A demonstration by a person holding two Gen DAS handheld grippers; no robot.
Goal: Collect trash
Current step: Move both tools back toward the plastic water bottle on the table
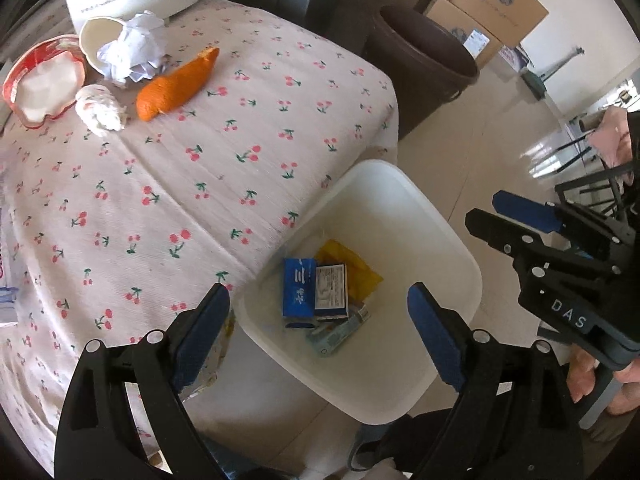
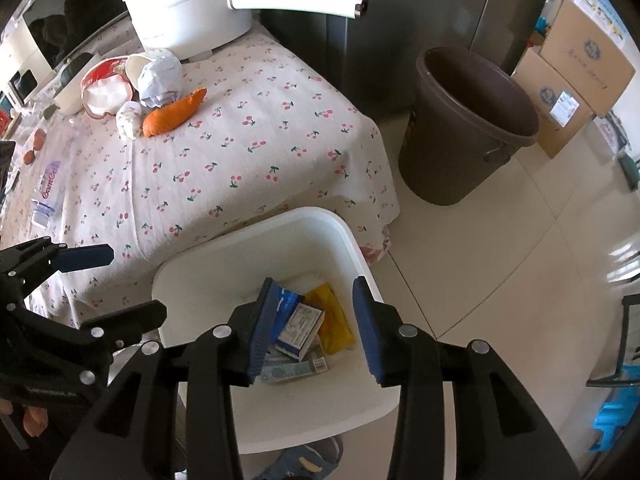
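A white bin (image 1: 452, 248) stands on the floor against the table's corner. It holds a blue packet (image 1: 298, 288), a small labelled box (image 1: 331, 288) and a yellow wrapper (image 1: 360, 276). My left gripper (image 1: 320, 336) hangs open above the bin with nothing between its pads. My right gripper (image 2: 316, 328) is also over the bin (image 2: 260, 232), jaws apart and empty. At the table's far corner lie an orange peel (image 1: 176, 84), crumpled paper (image 1: 132, 48), a tipped paper cup (image 1: 94, 36), a tissue wad (image 1: 100, 108) and a red-and-white tub (image 1: 44, 80).
A cherry-print cloth (image 1: 200, 184) covers the table. A white pot (image 2: 192, 12) with a long handle stands at the back. On the floor to the right are a brown bucket (image 2: 472, 120) and cardboard boxes (image 2: 580, 60). A plastic bottle (image 2: 48, 188) lies at the table's left.
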